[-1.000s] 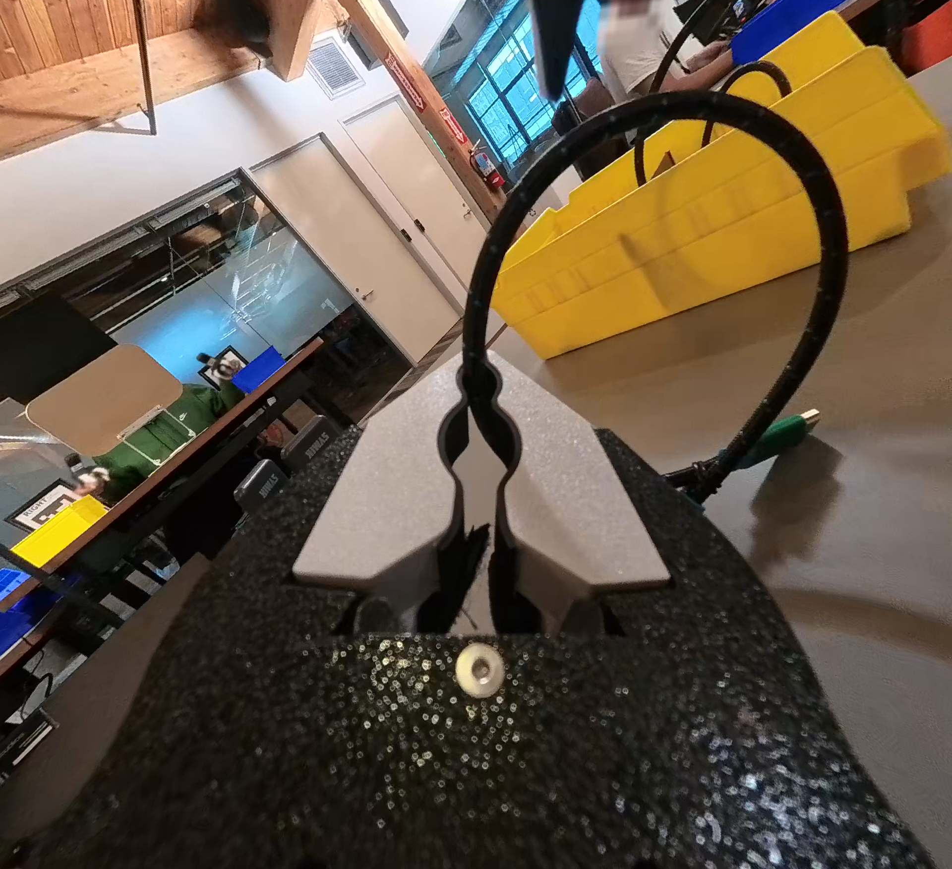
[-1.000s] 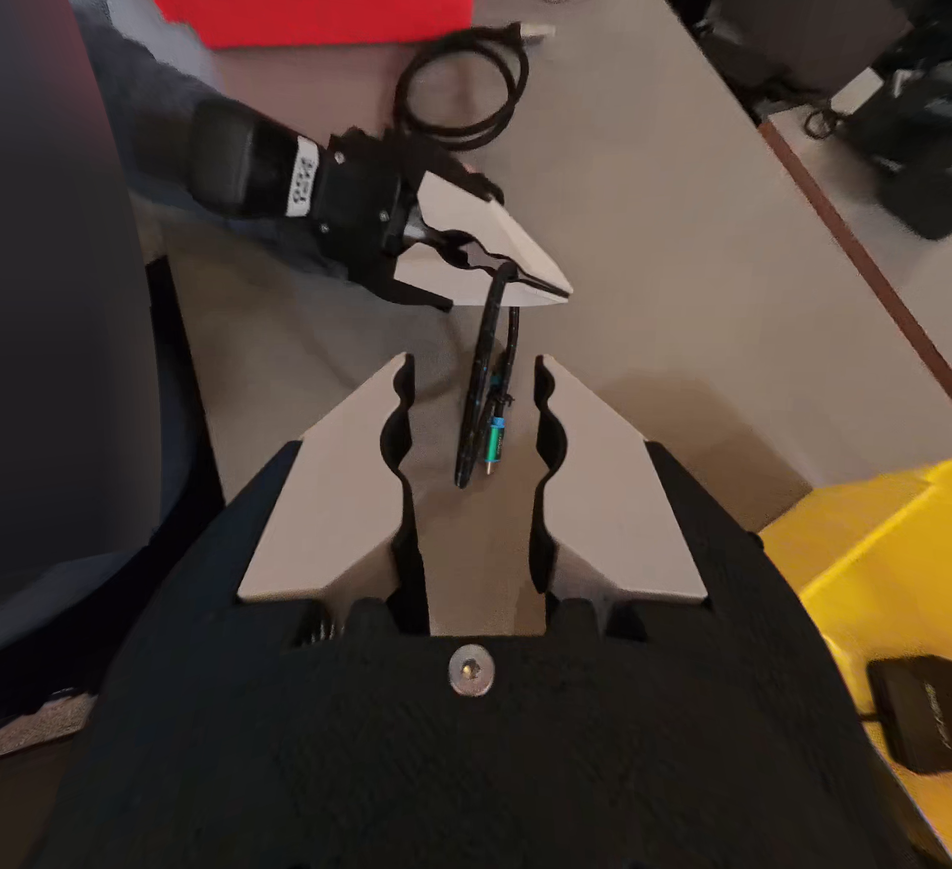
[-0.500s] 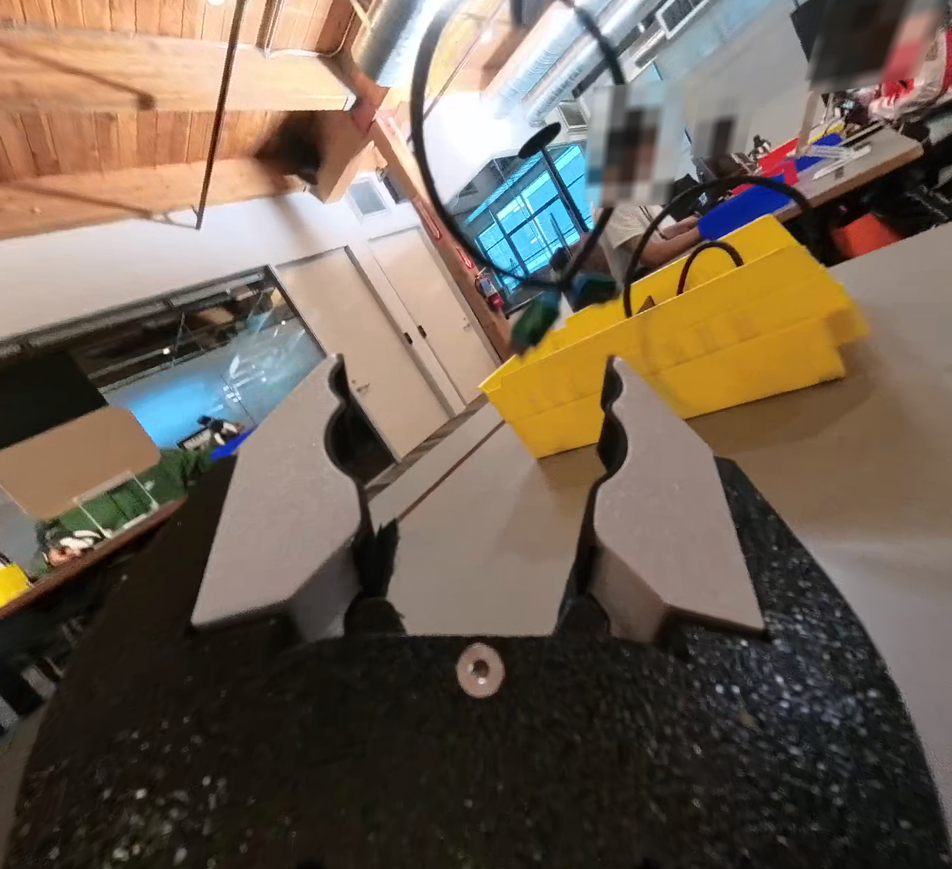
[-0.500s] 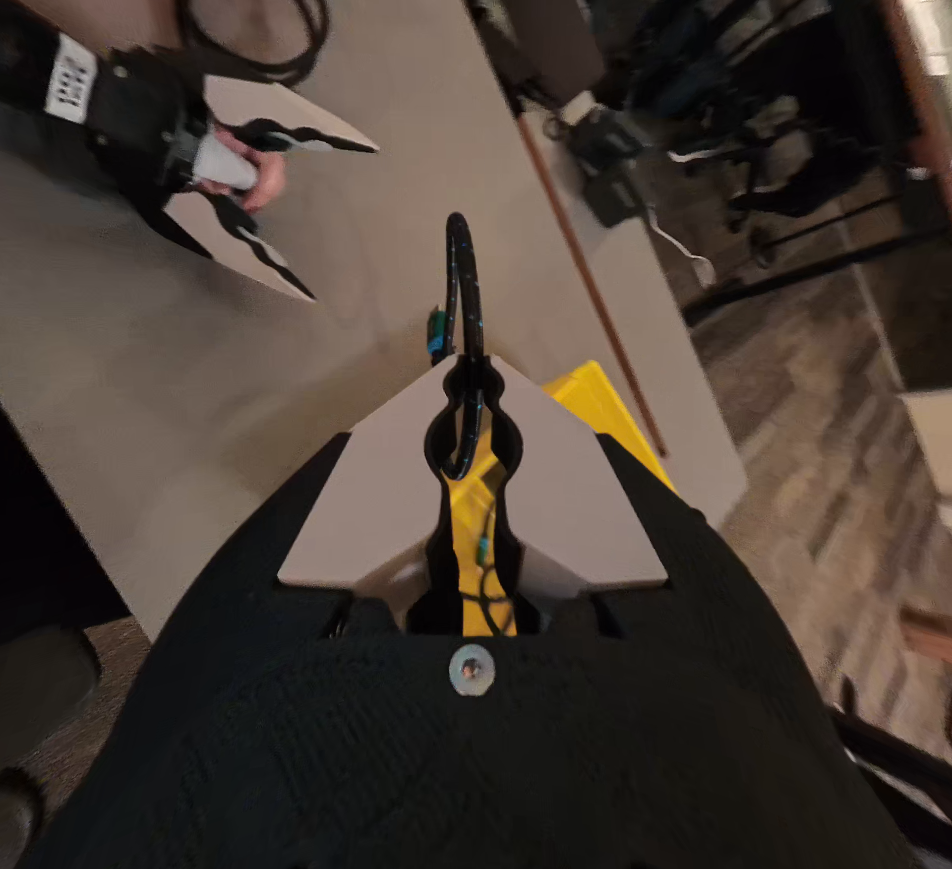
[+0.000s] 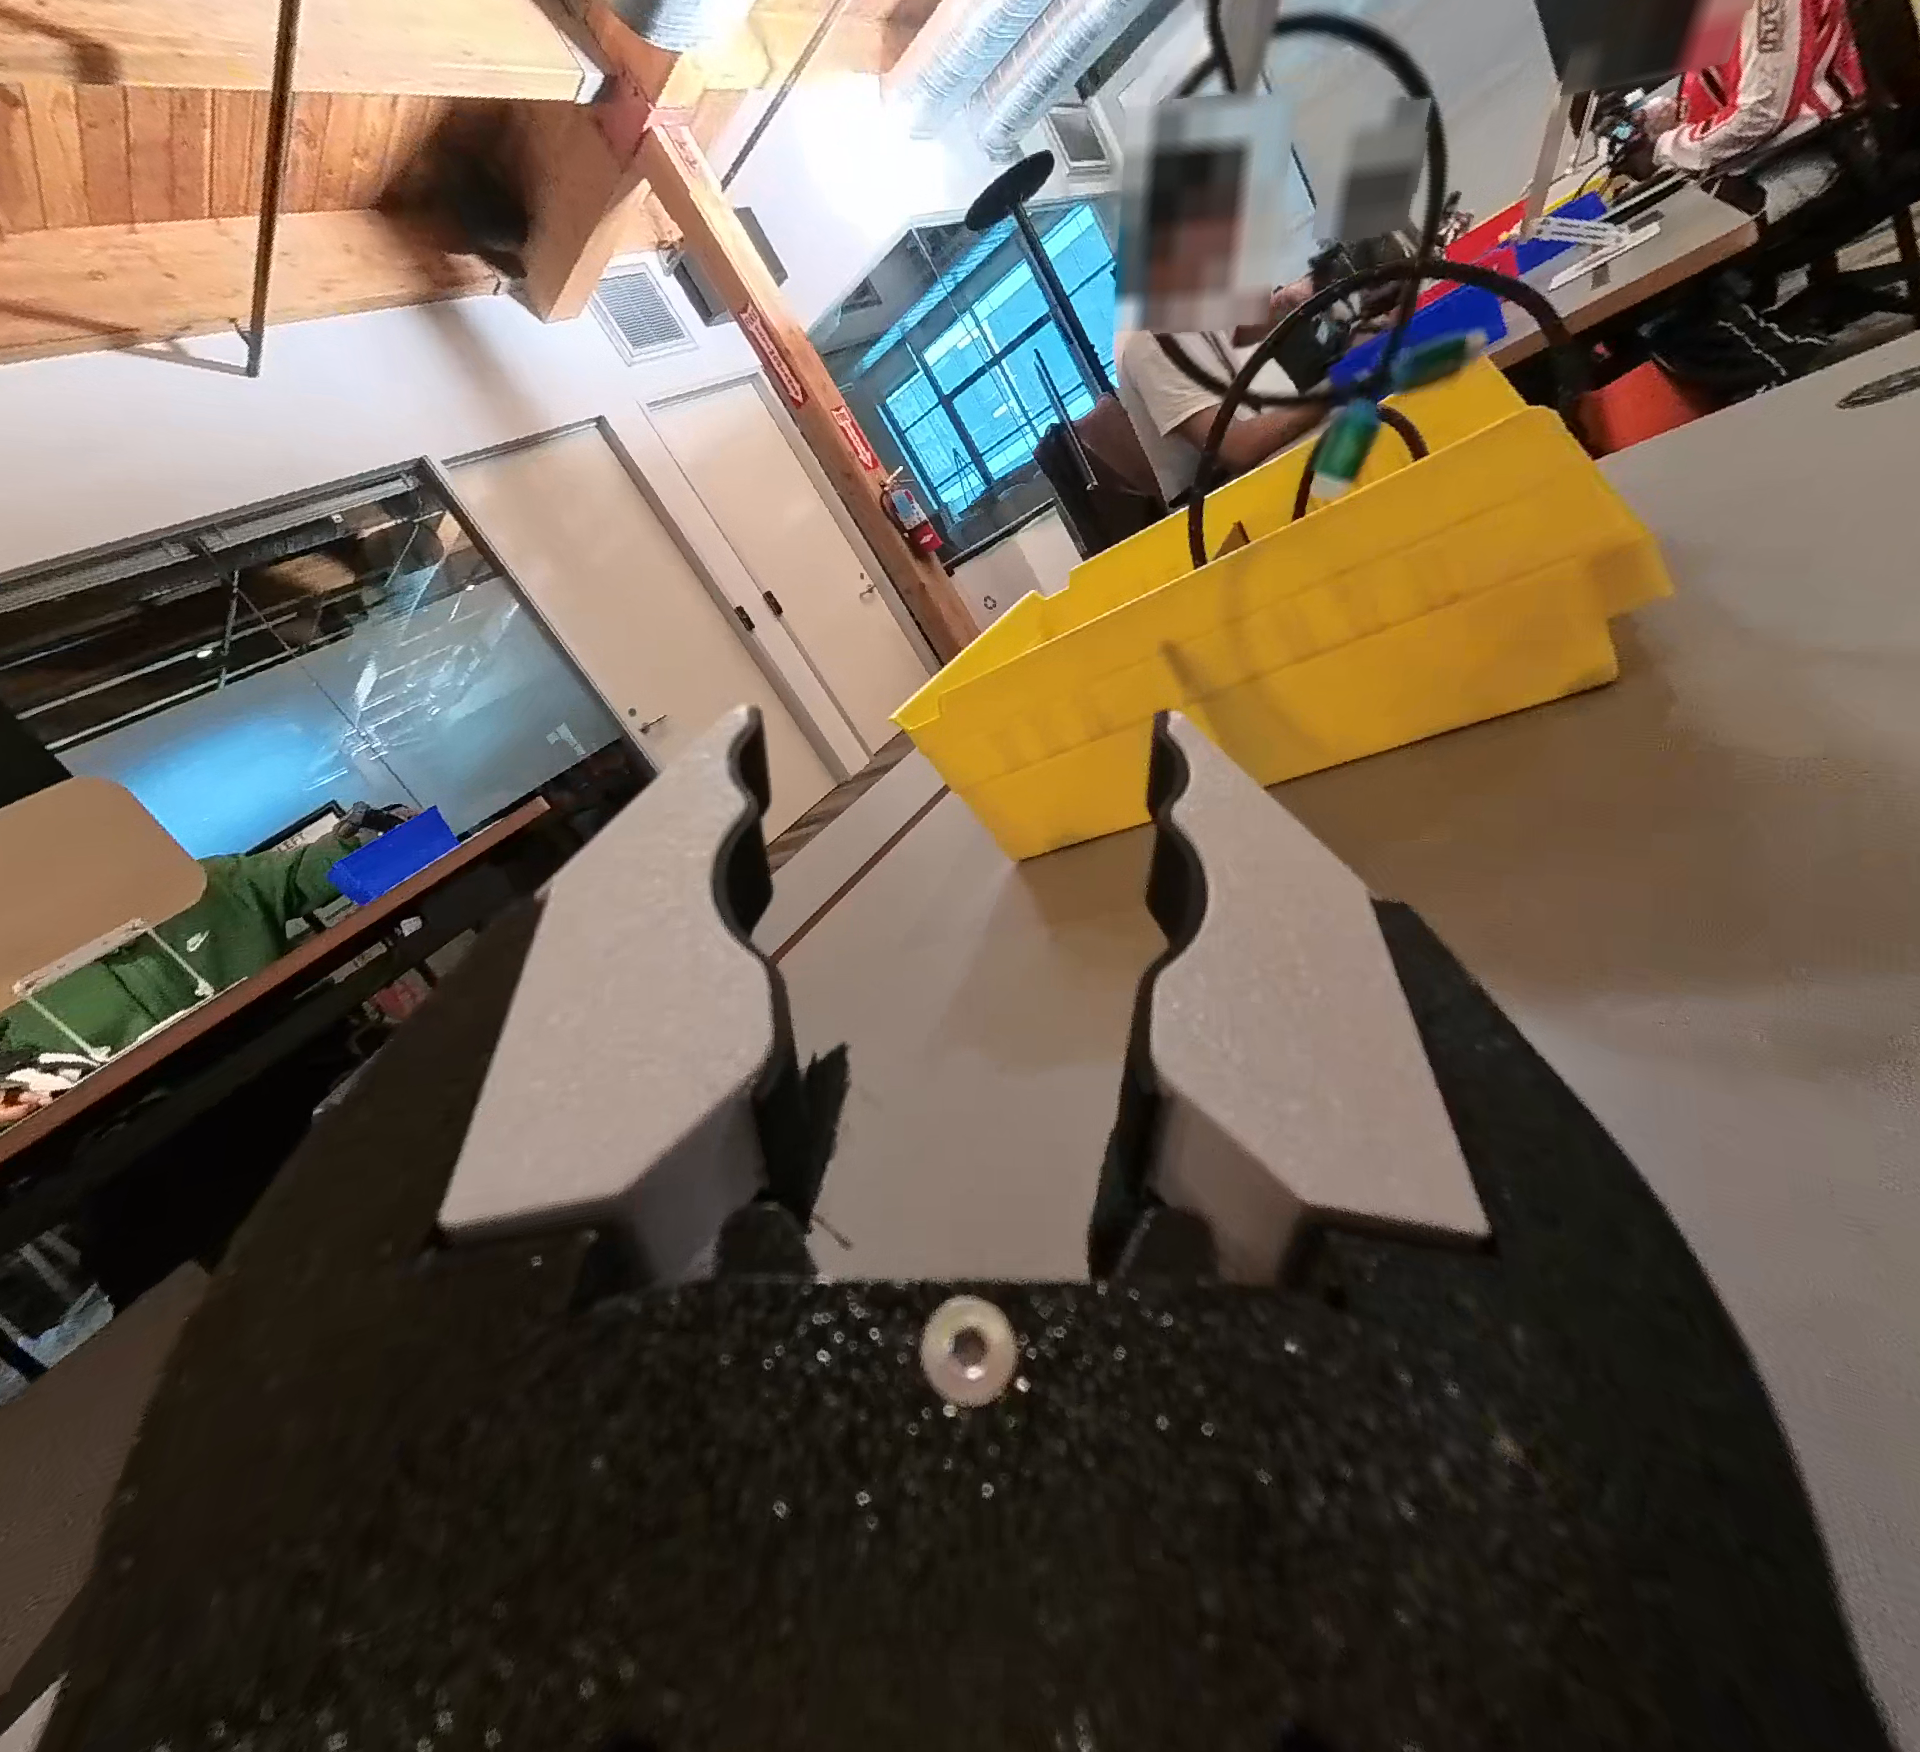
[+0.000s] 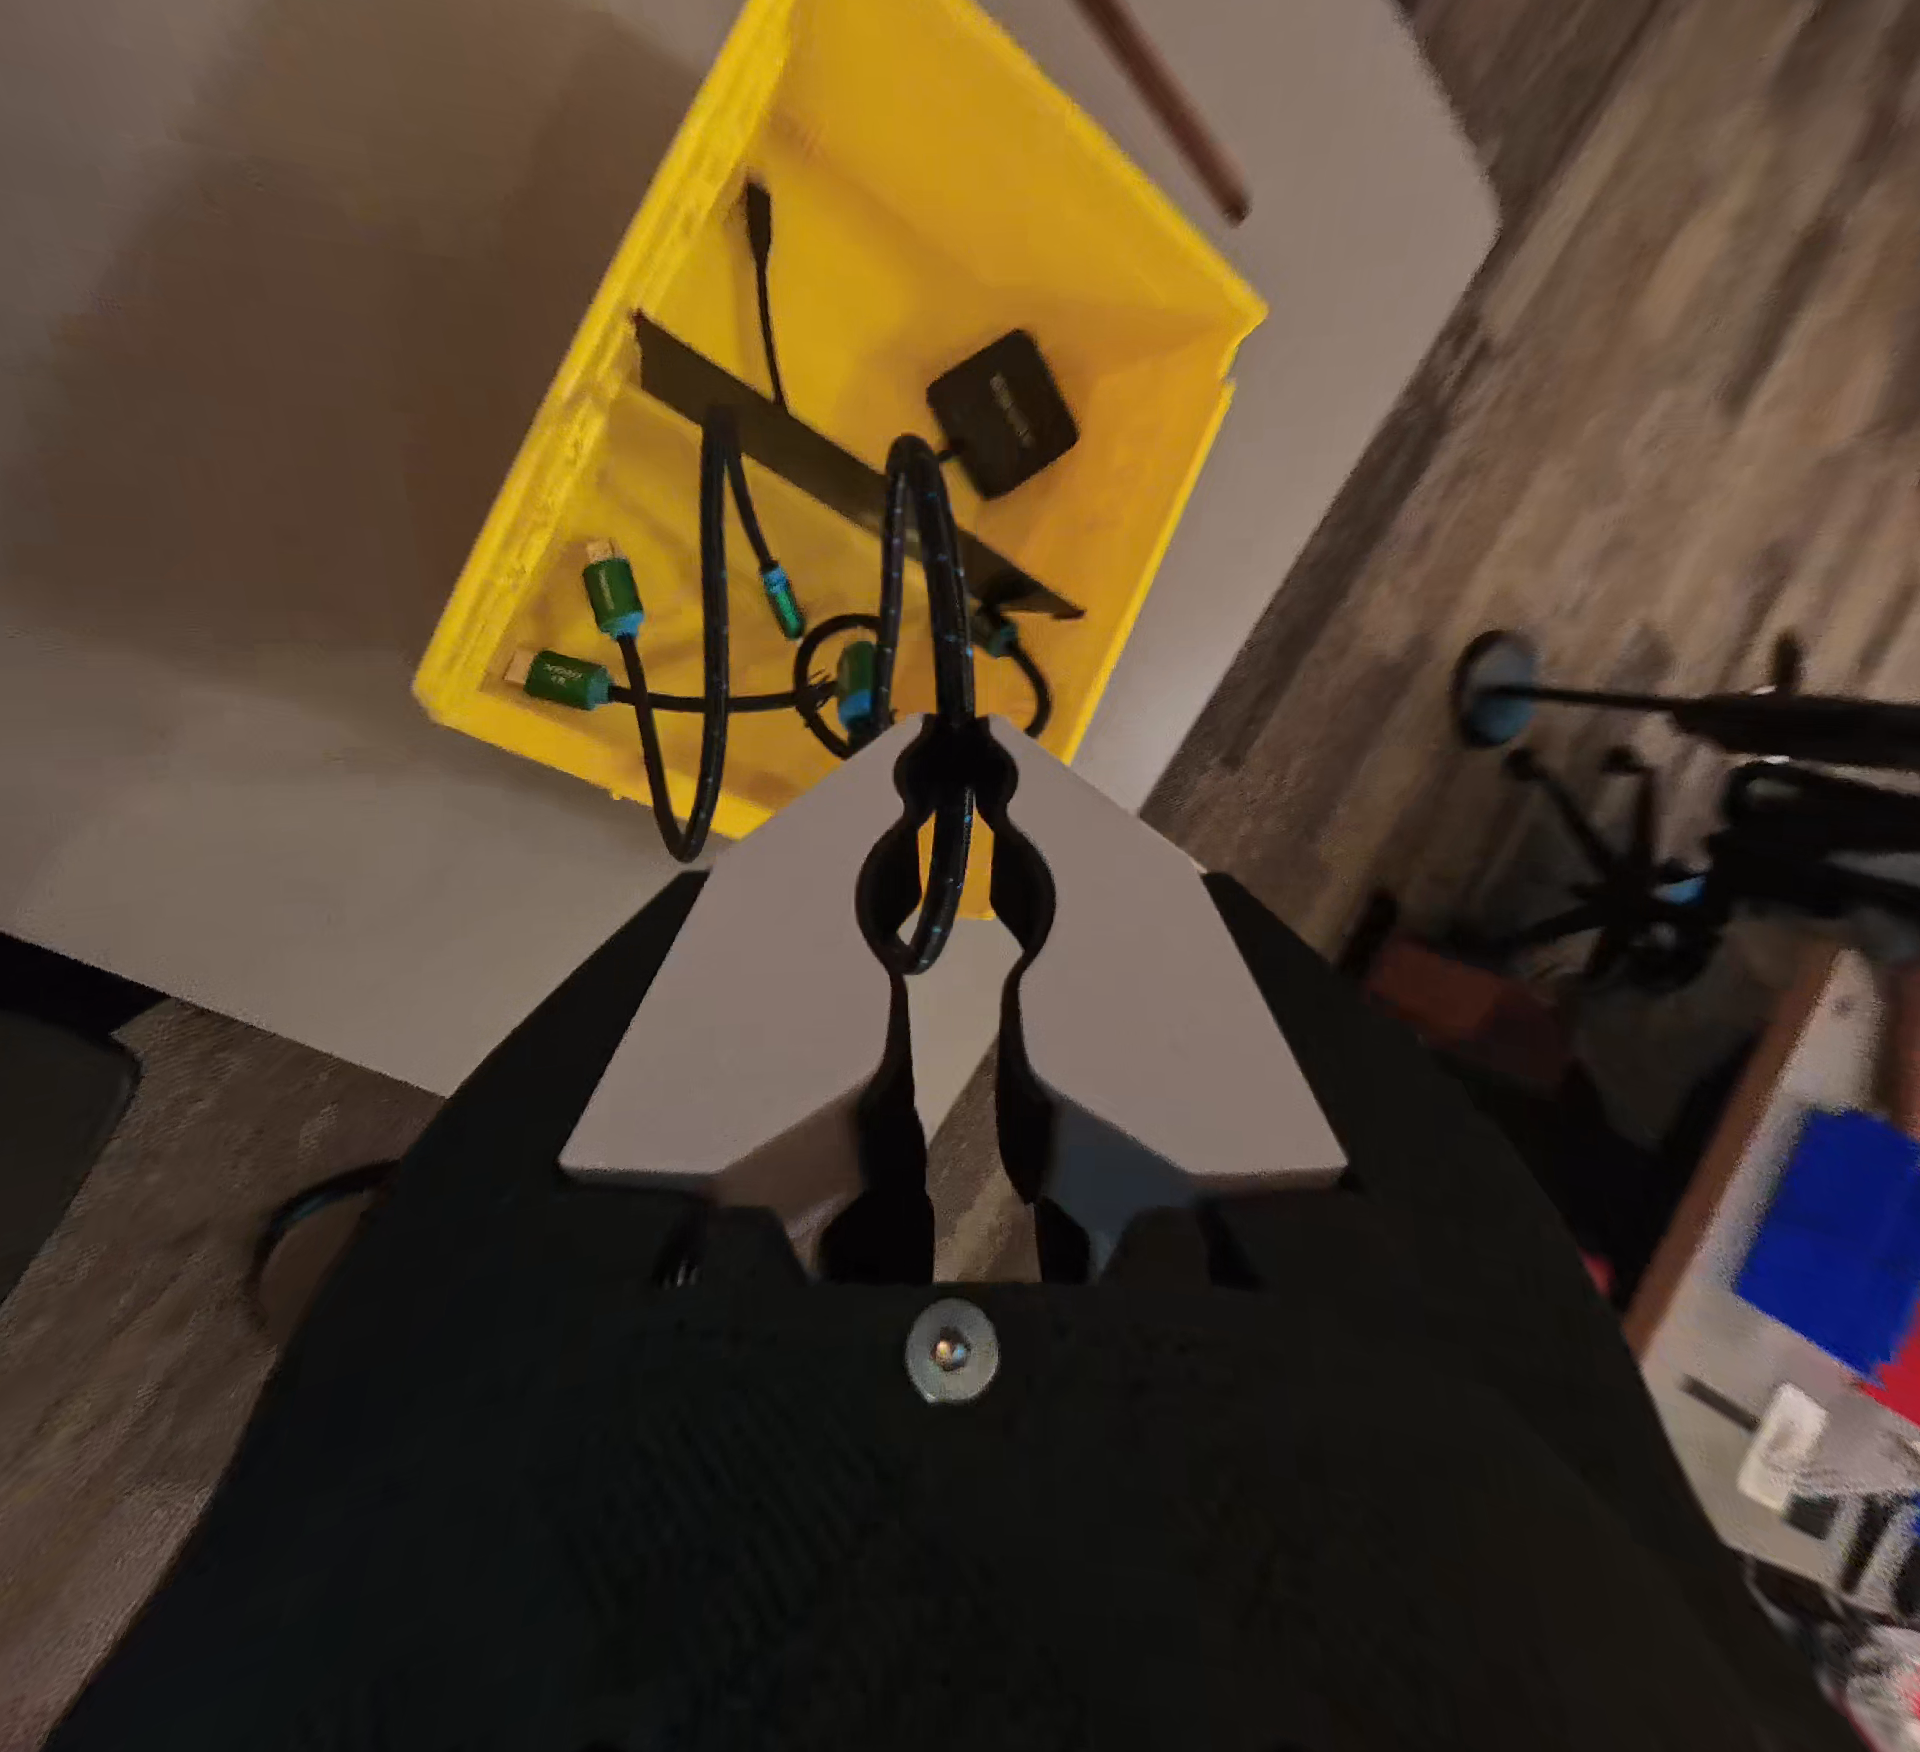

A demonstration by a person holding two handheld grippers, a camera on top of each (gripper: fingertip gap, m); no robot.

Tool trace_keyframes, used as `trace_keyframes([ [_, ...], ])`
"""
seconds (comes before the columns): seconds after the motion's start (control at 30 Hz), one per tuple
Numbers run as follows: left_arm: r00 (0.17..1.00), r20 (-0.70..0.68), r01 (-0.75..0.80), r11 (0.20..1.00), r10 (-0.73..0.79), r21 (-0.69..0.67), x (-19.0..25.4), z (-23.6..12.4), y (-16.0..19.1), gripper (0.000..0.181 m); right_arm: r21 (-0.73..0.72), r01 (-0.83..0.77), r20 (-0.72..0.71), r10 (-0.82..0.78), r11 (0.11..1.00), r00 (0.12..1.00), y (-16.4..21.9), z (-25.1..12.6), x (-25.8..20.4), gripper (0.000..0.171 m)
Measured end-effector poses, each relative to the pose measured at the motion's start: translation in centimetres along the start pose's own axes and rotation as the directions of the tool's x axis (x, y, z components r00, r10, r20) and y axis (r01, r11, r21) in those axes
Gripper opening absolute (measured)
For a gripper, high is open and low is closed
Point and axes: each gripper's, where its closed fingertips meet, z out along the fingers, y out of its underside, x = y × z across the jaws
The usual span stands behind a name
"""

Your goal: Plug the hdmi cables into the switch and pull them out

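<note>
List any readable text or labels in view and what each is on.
Black switch in the yellow bin: faint print, blurred.
Green HDMI plug: small print, too small to read.
Red signs on the wooden beam: too small.

The left gripper (image 5: 954,757) is held low and level, its grey fingers (image 5: 644,954) spread wide apart, gripping nothing. The right gripper (image 6: 954,731) is raised and points steeply downward toward 12 o'clock, its fingers (image 6: 1132,985) pressed together at the tips.
</note>
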Motion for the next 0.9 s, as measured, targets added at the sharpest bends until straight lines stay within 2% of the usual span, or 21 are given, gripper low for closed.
trace_keyframes([
  [0.2, 1.0, -0.021, 0.0, 1.0, 0.0, -0.007, 0.4, 0.1, 0.2, 0.067, -0.024, -0.086, 0.145, 0.089, 0.996, 0.985, 1.5, 6.1, -2.3, 0.005],
  [0.27, 1.0, -0.03, -0.007, 1.0, 0.007, -0.012, 0.6, 0.1, 0.3, 0.067, -0.021, -0.115, 0.142, 0.117, 0.993, 0.983, 1.7, 7.1, -2.3, 0.026],
  [0.33, 0.999, -0.043, -0.014, 1.0, 0.014, -0.018, 1.0, 0.1, 0.3, 0.066, -0.032, -0.128, 0.087, 0.131, 0.991, 0.988, 2.1, 7.6, -1.4, 0.038],
  [0.47, 0.996, -0.083, -0.034, 0.999, 0.031, -0.032, 1.9, 0.3, 0.6, 0.062, 0.003, -0.101, -0.123, 0.1, 0.995, 0.987, 1.7, 5.9, 1.8, 0.042],
  [0.57, 0.992, -0.114, -0.062, 0.997, 0.056, -0.051, 2.7, 0.5, 1.0, 0.062, 0.091, -0.042, -0.301, 0.067, 0.995, 0.951, -0.7, 2.8, 3.8, 0.039],
  [0.7, 0.987, -0.144, -0.076, 0.996, 0.068, -0.056, 3.4, 0.5, 1.1, 0.058, 0.162, 0.028, -0.322, 0.026, 0.986, 0.946, -4.3, 0.6, 2.4, 0.04],
  [0.8, 0.982, -0.171, -0.09, 0.993, 0.077, -0.074, 4.0, 0.7, 1.5, 0.056, 0.291, 0.151, -0.276, -0.068, 0.945, 0.959, -9.8, -0.1, -1.9, 0.039],
  [0.9, 0.973, -0.208, -0.12, 0.987, 0.095, -0.11, 4.8, 0.9, 2.3, 0.053, 0.42, 0.305, -0.228, -0.226, 0.854, 0.947, -16.5, -0.3, -8.4, 0.039],
])
